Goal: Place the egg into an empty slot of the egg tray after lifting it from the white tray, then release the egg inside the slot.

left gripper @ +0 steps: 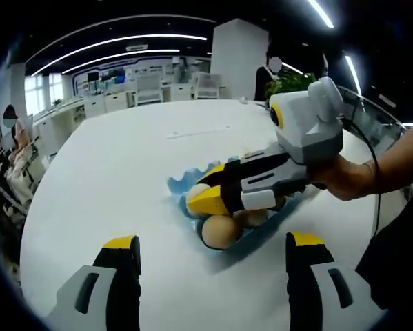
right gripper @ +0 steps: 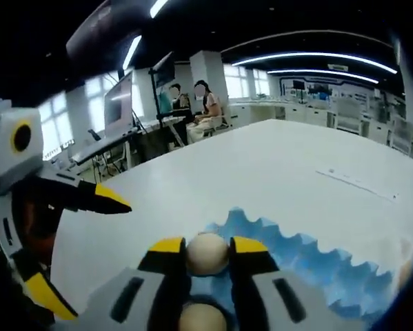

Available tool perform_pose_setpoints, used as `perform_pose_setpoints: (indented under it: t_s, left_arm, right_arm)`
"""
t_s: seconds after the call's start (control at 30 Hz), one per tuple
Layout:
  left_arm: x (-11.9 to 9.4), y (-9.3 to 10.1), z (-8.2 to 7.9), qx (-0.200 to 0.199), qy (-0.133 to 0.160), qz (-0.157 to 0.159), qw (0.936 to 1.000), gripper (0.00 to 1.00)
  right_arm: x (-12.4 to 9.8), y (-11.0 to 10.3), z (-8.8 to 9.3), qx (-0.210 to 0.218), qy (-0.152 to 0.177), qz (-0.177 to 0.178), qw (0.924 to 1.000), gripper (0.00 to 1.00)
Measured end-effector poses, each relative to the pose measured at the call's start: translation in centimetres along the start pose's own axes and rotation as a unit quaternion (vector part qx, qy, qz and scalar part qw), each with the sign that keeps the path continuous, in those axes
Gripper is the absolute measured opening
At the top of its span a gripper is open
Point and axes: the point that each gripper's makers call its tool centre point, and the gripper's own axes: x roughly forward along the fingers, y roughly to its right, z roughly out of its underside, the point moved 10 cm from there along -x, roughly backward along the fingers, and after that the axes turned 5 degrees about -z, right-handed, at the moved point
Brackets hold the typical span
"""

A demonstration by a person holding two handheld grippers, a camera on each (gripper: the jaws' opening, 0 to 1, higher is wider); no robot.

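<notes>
- You're in an open-plan office.
- Long strip lights run across a dark ceiling.
- Rows of white desks and chairs sit behind your big white table.
- Monitors stand on a desk at the side, people seated nearby.
- A potted plant stands by a white pillar.

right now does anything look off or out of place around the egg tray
Nothing stands out. The right gripper holds an egg over the blue egg tray, intact, nothing spilled. The left gripper waits open nearby.
</notes>
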Motion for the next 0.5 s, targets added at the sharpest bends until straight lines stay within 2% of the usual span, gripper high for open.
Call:
perform_pose_setpoints:
  t_s: [0.37, 0.5]
  left_arm:
    - [-0.15, -0.08, -0.11, 0.000, 0.001, -0.003, 1.0000, 0.87]
    - [-0.18, 0.00, -0.12, 0.001, 0.001, -0.002, 1.0000, 0.87]
  right_arm:
    - [-0.27, -0.01, 0.15, 0.001, 0.001, -0.001, 1.0000, 0.23]
    - [-0.84, 0.02, 0.11, 0.014, 0.007, -0.009, 0.9998, 0.24]
